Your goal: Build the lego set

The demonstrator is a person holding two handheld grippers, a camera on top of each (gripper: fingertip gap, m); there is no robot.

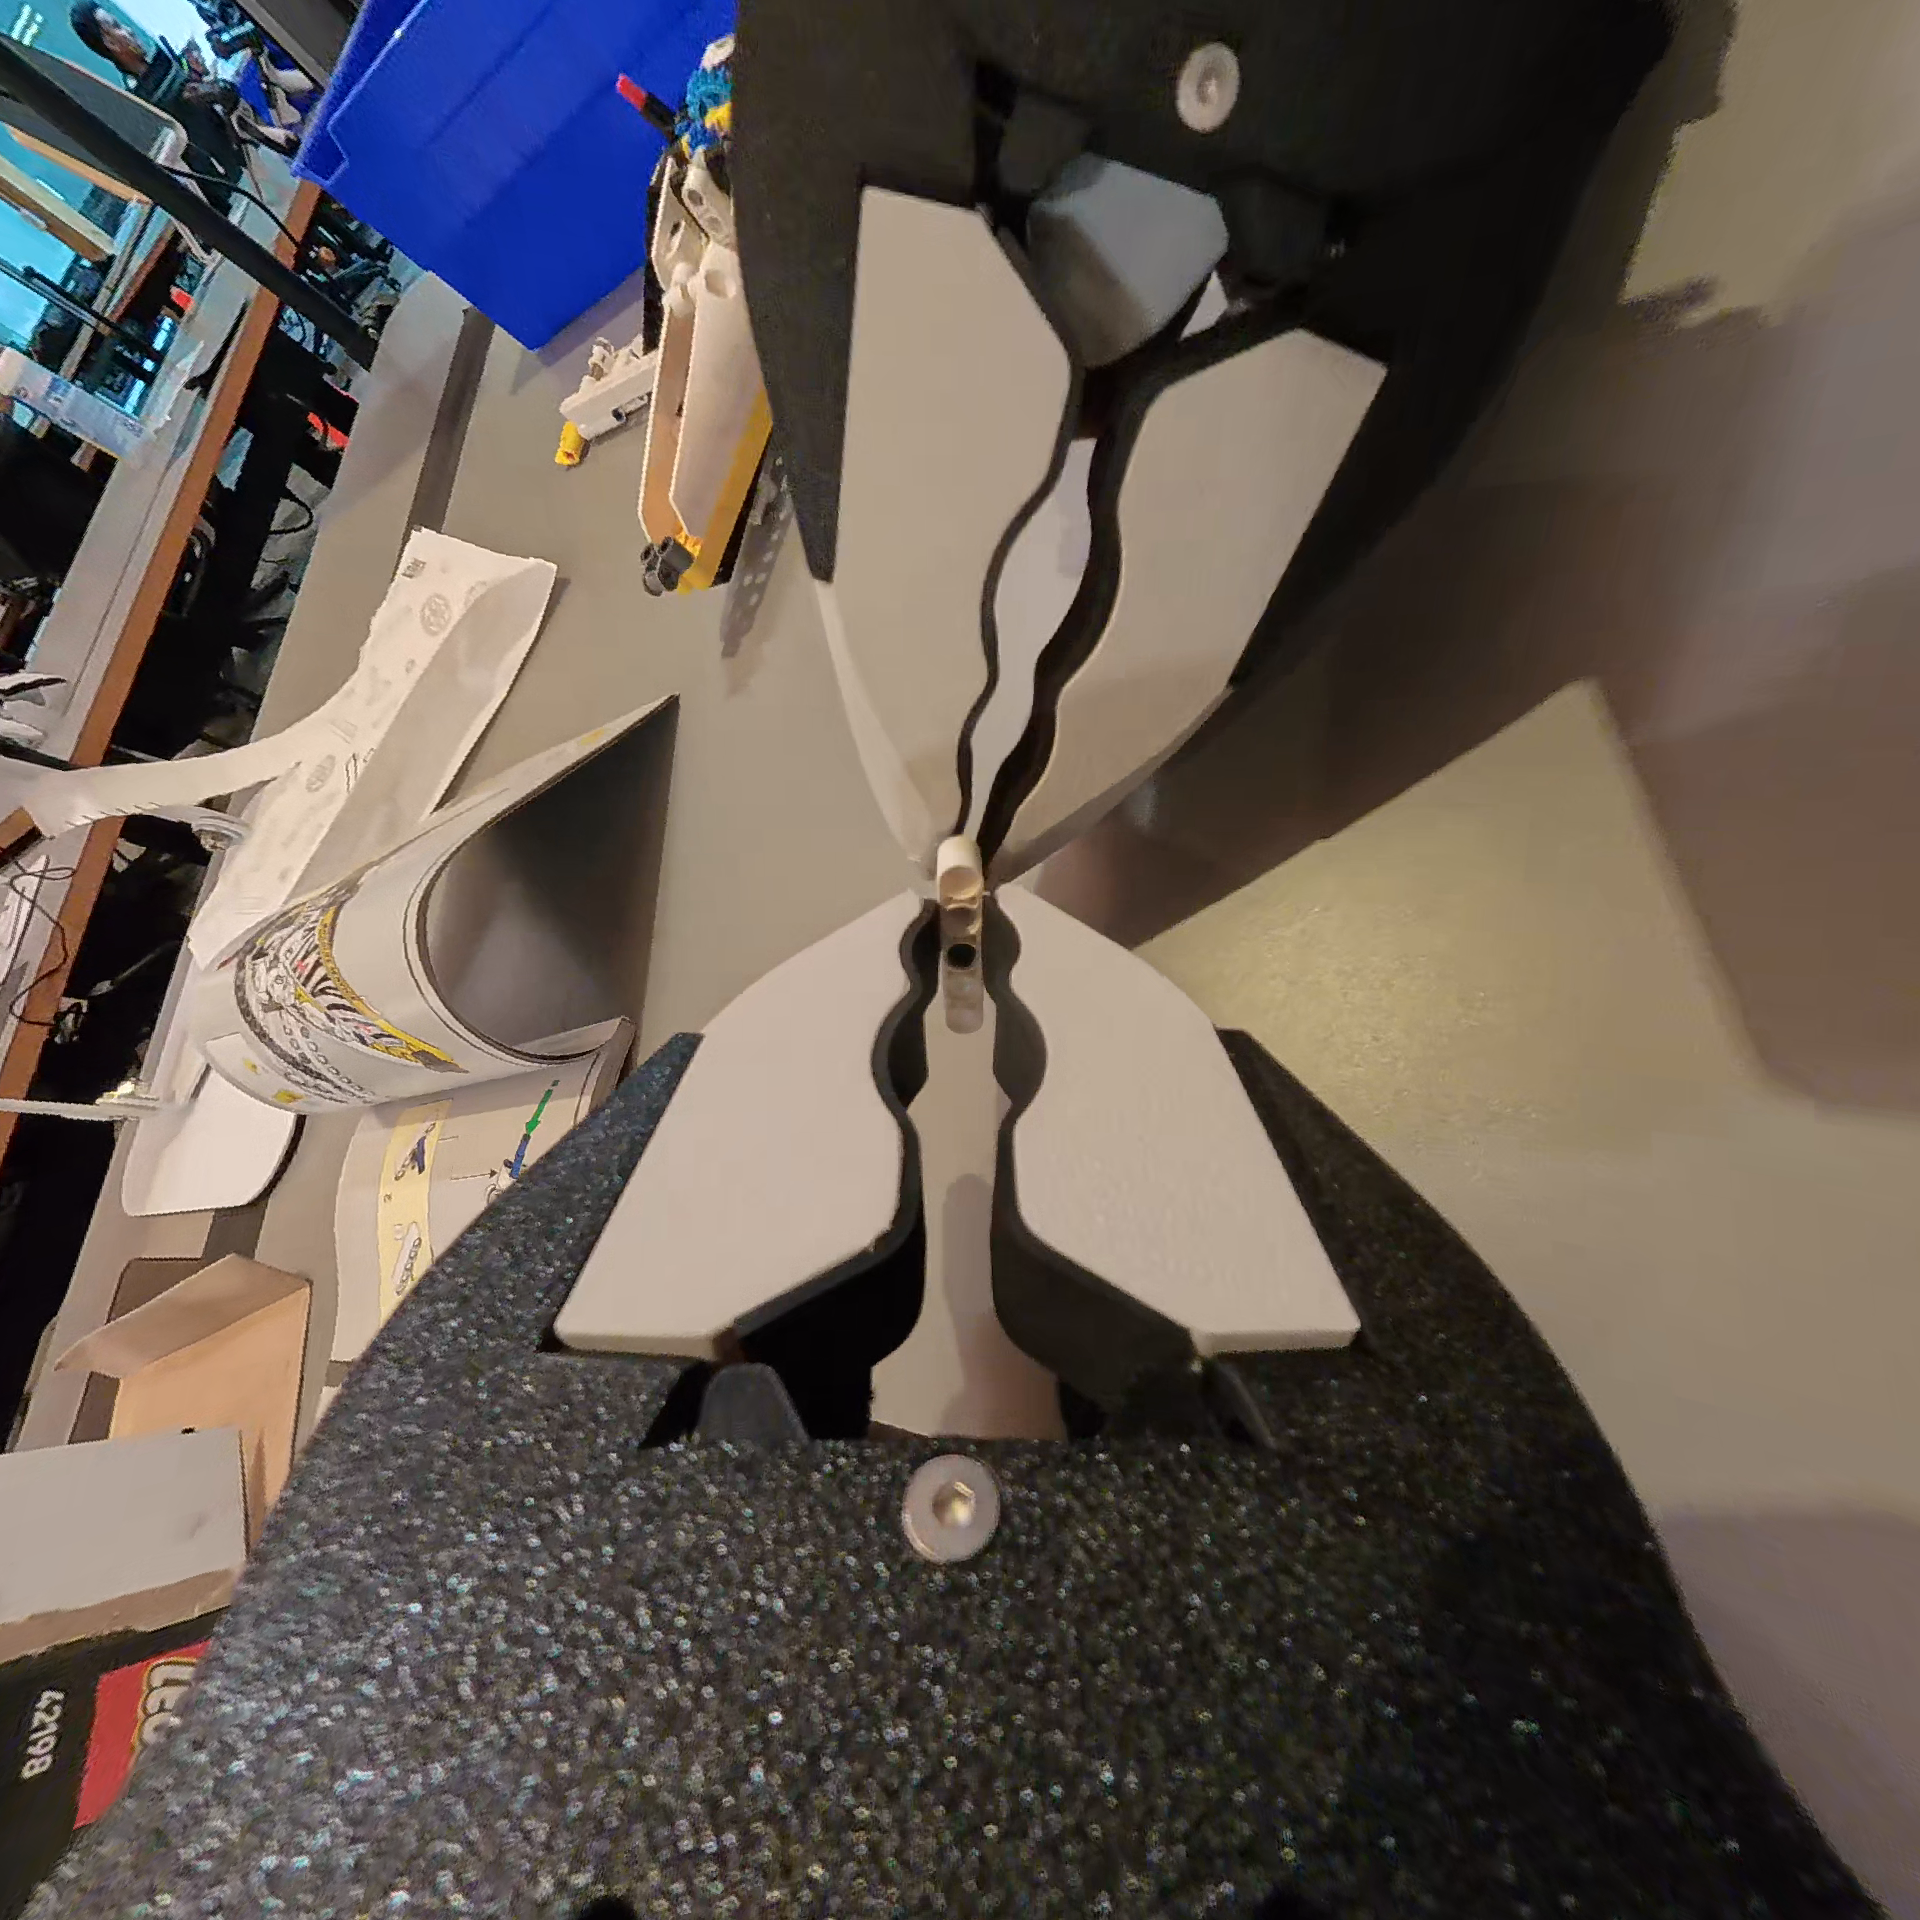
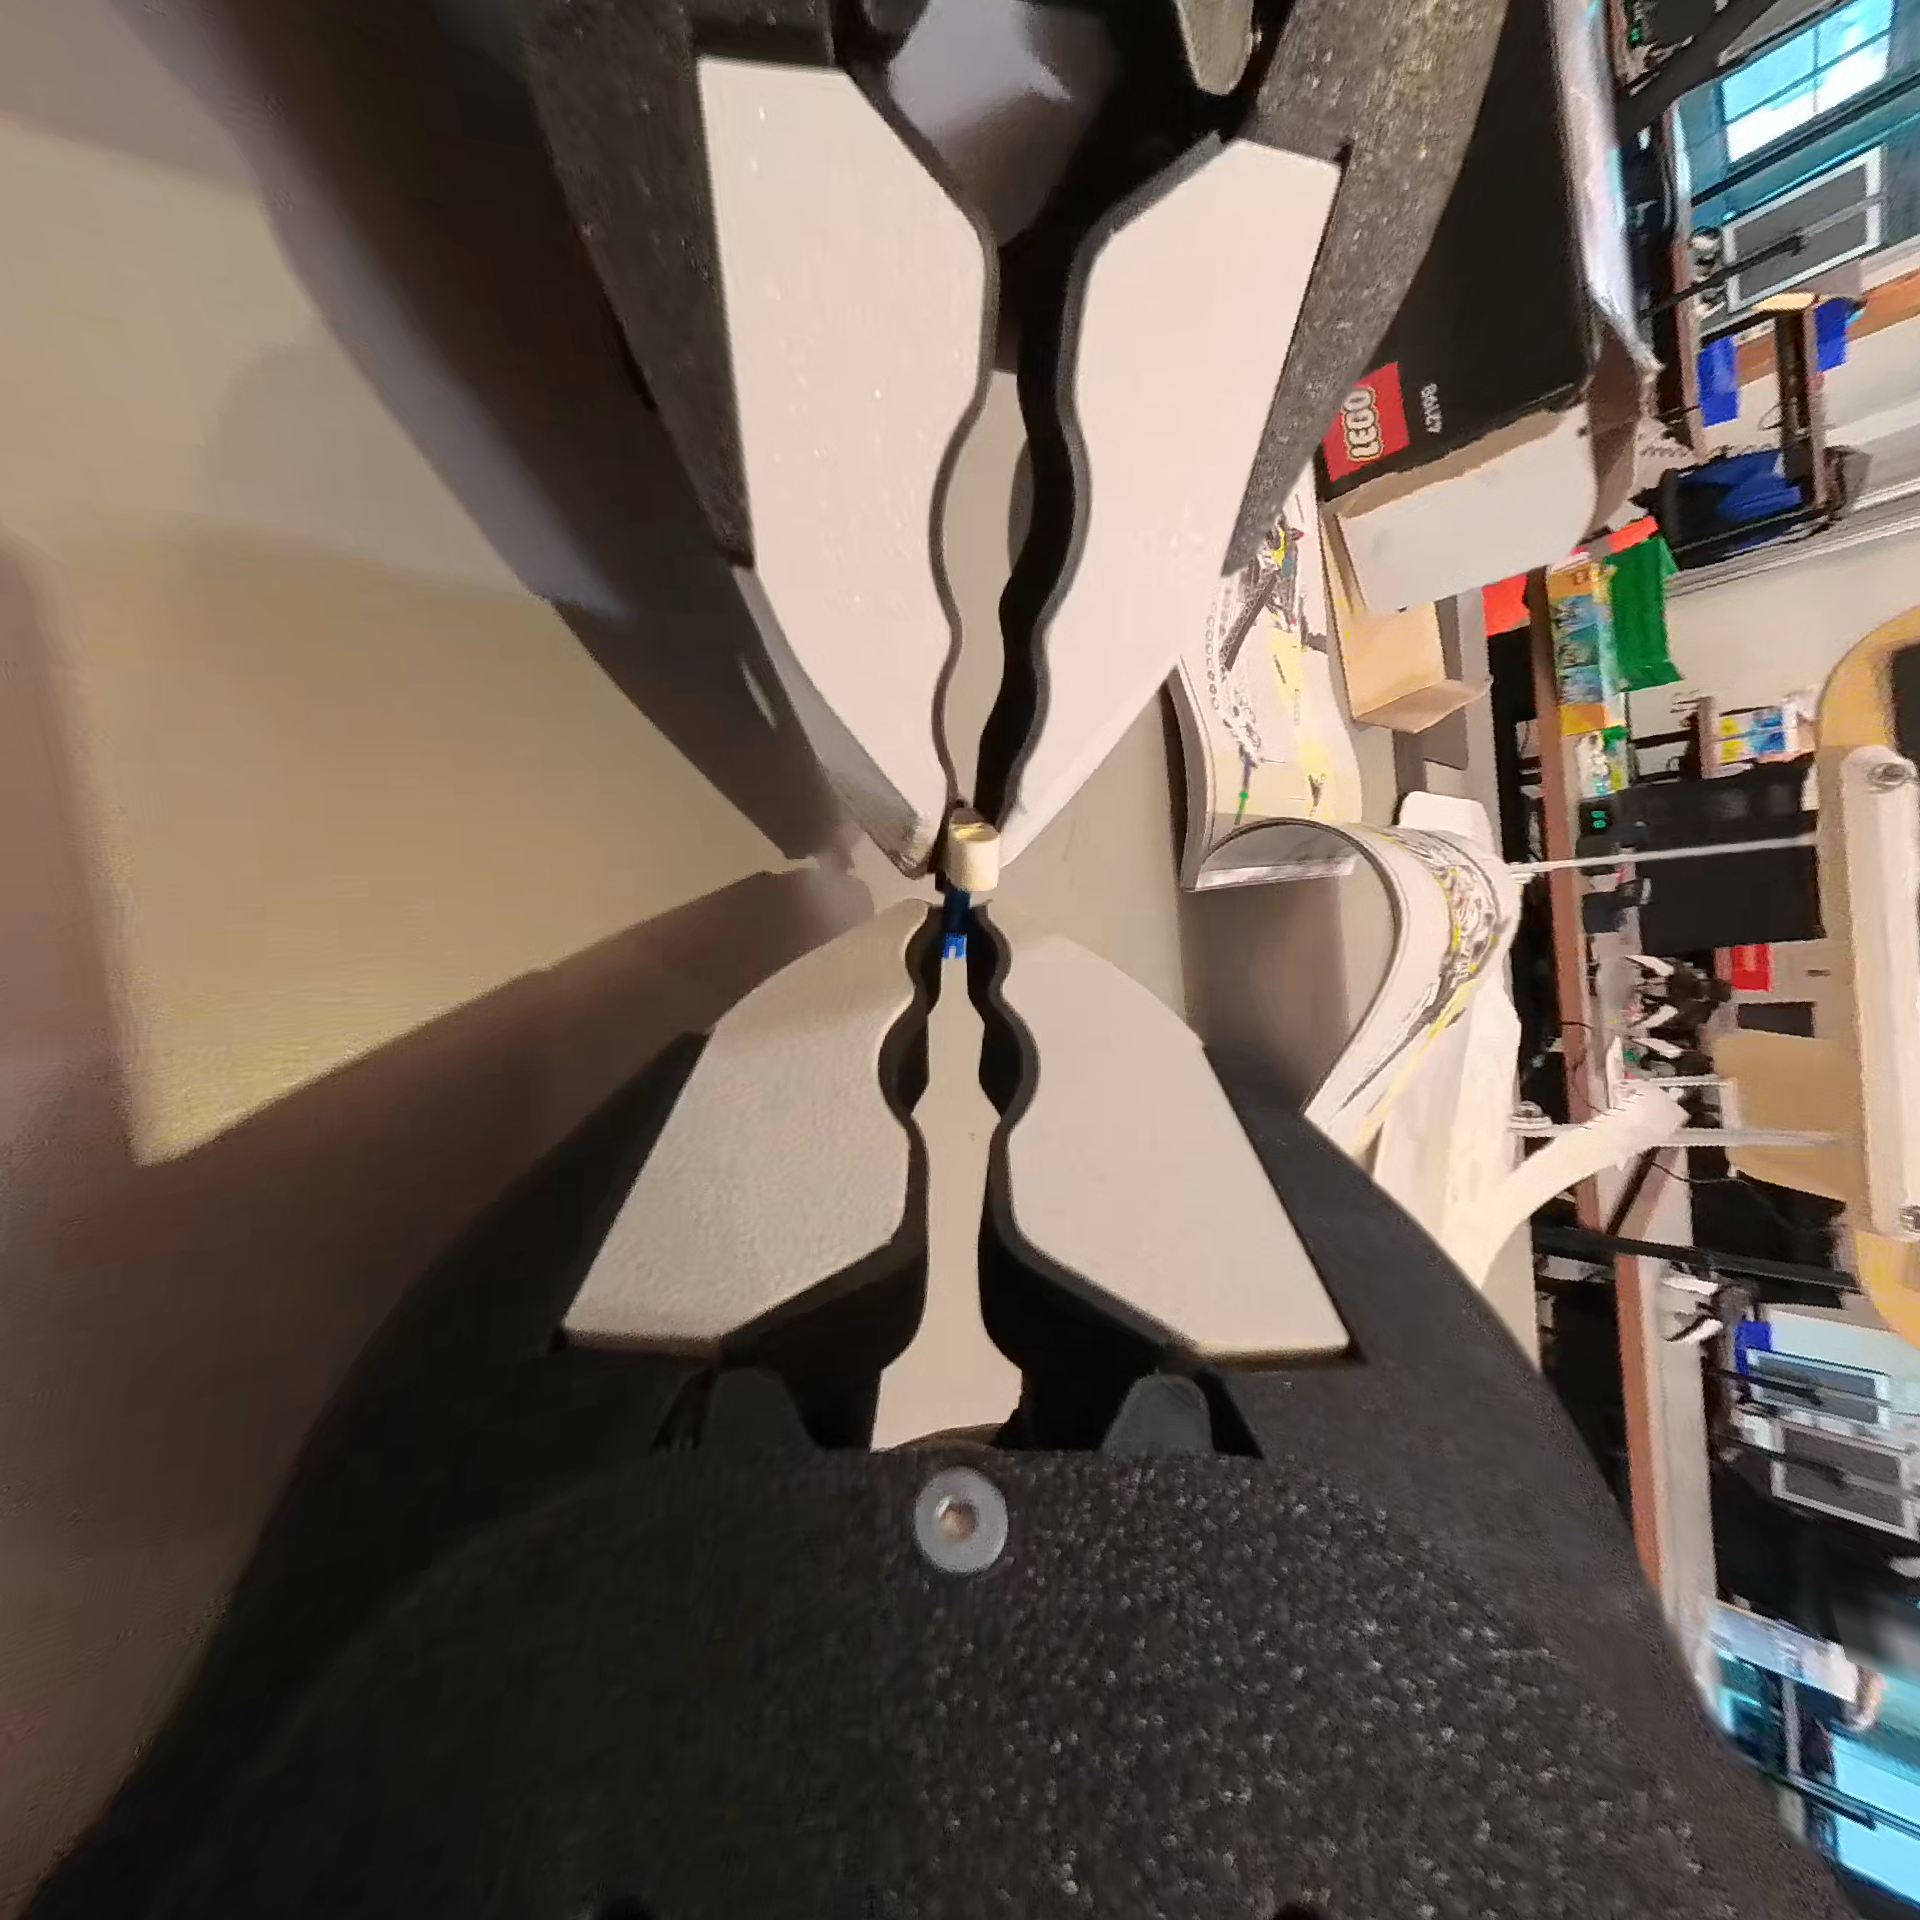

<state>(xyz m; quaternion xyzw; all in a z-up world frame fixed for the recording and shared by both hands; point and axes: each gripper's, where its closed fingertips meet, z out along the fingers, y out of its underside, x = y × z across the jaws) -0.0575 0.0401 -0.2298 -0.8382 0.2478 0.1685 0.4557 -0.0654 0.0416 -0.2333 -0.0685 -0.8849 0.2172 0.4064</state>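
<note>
Right now my two grippers meet tip to tip above the grey tabletop [image 1: 1455,1039]. My left gripper [image 1: 958,935] is pinched on a small white beam with holes [image 1: 961,971], which lies lengthwise between the pads with its far end poking out past my fingertips. My right gripper [image 2: 954,940] is pinched on a little blue pin [image 2: 952,940], both pads pressed to it, the pin pointing forward out of the tips. The pin's far end sits at the cream-white end of the beam, seen end-on in the right wrist view as a short stub [image 2: 971,857]; I cannot tell how far in it goes. On one side of the meeting point the tabletop is bare and lit, crossed only by our shadows. The other side is crowded: an open instruction booklet [image 1: 343,997] with its pages curled upward lies near, loose printed sheets [image 1: 416,675] lie beyond it, and a white and yellow brick-built model [image 1: 696,416] stands farther back beside a blue plastic bin [image 1: 499,135]. Small cardboard boxes [image 1: 187,1351] and a black toy-set box with a red logo patch [image 2: 1455,343] sit by the table's wooden edge [image 1: 135,592]. I leave the printing on the box and pages unread.
</note>
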